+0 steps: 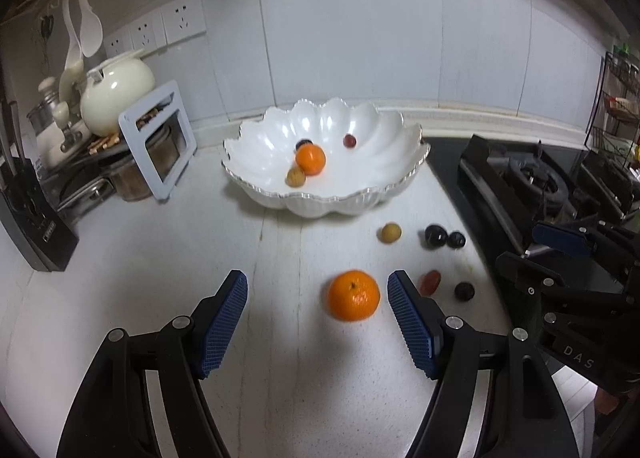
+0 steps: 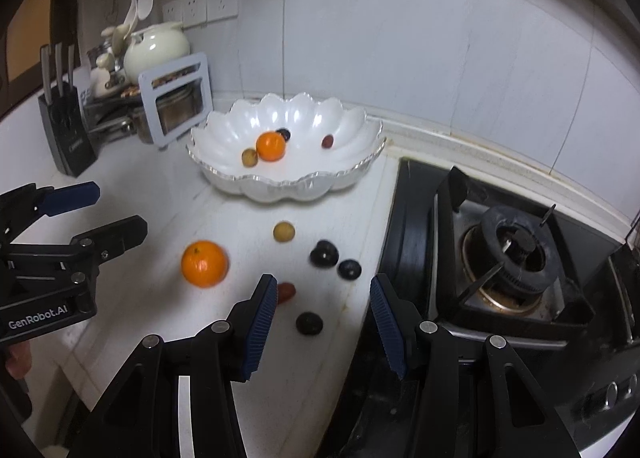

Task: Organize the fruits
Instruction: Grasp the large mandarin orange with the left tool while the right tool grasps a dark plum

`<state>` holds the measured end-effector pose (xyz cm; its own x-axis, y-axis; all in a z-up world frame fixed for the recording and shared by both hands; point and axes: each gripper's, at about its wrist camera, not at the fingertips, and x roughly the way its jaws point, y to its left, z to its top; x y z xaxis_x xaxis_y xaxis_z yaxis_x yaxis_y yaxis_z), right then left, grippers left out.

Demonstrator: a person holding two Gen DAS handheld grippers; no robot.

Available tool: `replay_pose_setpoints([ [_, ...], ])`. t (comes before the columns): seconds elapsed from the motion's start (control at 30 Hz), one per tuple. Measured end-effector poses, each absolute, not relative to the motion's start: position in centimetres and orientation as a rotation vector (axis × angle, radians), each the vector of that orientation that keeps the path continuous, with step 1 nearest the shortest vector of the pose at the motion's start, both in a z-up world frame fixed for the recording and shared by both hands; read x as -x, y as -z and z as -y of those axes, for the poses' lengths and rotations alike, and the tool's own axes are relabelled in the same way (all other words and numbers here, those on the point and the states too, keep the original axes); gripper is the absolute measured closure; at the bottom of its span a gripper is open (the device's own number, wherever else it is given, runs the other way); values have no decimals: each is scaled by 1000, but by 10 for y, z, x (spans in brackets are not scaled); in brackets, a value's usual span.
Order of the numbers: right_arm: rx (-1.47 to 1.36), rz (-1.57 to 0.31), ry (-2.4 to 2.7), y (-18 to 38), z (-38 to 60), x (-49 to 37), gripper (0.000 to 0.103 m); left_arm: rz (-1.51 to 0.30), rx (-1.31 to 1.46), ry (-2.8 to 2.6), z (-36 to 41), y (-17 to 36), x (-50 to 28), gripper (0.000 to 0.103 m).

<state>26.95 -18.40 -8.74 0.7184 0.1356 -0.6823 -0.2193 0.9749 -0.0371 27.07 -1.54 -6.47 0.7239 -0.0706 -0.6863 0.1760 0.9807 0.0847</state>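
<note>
Left wrist view: the left gripper (image 1: 317, 324) stands with its jaws spread and empty above the white counter (image 1: 120, 258), and a loose orange (image 1: 353, 295) lies between and just beyond the blue pads, touched by neither. Beyond it sits the scalloped white bowl (image 1: 360, 194), already holding a second orange (image 1: 310, 159) and three small fruits; a yellowish fruit (image 1: 391, 233), two dark plums (image 1: 435, 236), a red fruit (image 1: 430, 282) and another dark fruit (image 1: 464, 291) remain on the counter. Right wrist view: the right gripper (image 2: 323, 324) is likewise parted and holds nothing, with a dark fruit (image 2: 309, 323) on the counter between its fingers, near the gas stove (image 2: 512, 258). The orange is probably firm, fairly light and inclined to roll, so it is best clasped across its widest girth; the small fruits look smooth and bruisable, calling for a gentle, centred pinch.
</note>
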Motion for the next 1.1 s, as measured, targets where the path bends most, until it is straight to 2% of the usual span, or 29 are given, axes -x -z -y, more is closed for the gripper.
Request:
replay_pose_setpoints([
  [1.1,133,-825,-251,142,178,-280,54,-826,-133,196,26,125,-298,31],
])
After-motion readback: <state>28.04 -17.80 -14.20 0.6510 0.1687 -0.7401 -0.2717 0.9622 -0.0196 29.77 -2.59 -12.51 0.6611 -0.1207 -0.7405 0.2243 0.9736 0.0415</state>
